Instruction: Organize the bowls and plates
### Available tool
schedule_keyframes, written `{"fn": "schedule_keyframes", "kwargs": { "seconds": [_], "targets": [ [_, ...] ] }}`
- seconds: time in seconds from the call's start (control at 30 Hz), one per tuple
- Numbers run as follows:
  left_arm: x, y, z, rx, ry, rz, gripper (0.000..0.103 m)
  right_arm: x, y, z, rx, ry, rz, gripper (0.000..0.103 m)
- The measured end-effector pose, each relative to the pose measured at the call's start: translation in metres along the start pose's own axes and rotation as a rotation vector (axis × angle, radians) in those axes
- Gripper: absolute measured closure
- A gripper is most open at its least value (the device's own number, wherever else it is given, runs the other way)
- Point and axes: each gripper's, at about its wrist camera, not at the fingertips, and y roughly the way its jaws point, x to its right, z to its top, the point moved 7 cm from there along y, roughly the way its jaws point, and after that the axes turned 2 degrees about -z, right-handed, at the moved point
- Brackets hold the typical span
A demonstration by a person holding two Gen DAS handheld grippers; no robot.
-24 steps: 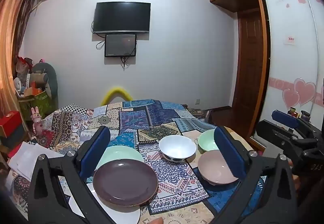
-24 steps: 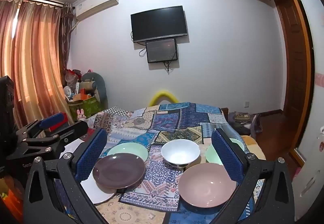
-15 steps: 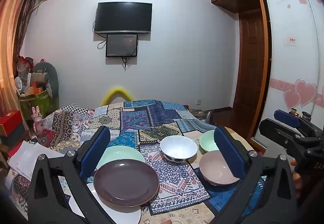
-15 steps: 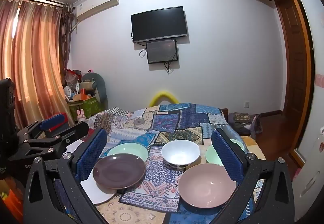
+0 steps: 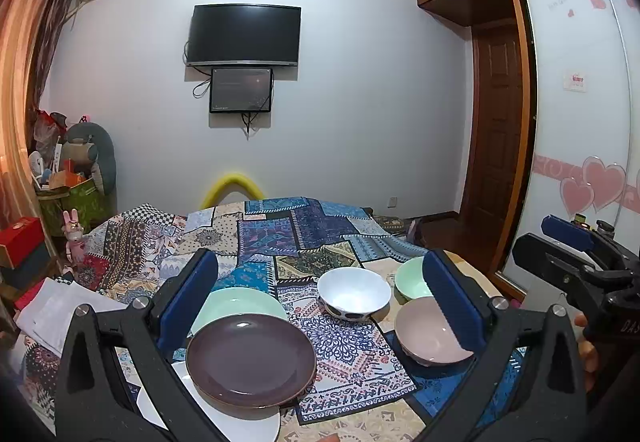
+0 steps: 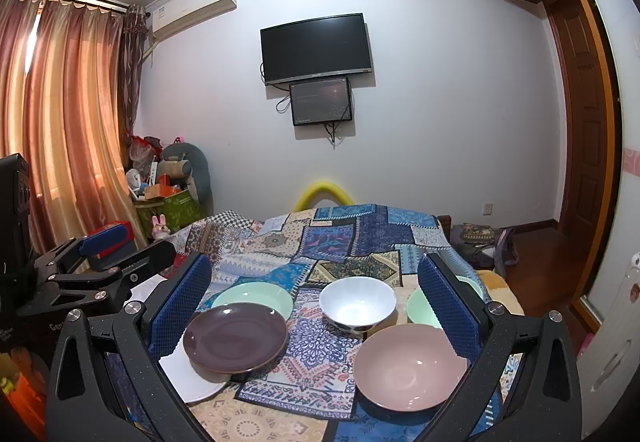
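Plates [image 5: 251, 360] overlap; bowls [image 6: 357, 305] stand apart.

Wall-mounted television [image 5: 245, 35] above patchwork cloth [image 5: 304, 230]

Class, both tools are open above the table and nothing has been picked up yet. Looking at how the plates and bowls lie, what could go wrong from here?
1. The purple plate overlaps the white plate; lifting one may drag the other.
2. The white plate sits near the table edge and could slide off.
3. The cloth looks loose, so a nudged pink bowl might skid.
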Motion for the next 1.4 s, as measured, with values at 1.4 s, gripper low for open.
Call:
{"fn": "schedule_keyframes", "kwargs": {
  "seconds": [1.4],
  "targets": [
    [-0.0004, -0.0036, 0.0019, -0.002, 0.001, -0.013, 0.0, 0.0035, -0.0004, -0.0054, -0.008, 0.001, 0.006, 0.0]
  ]
}}
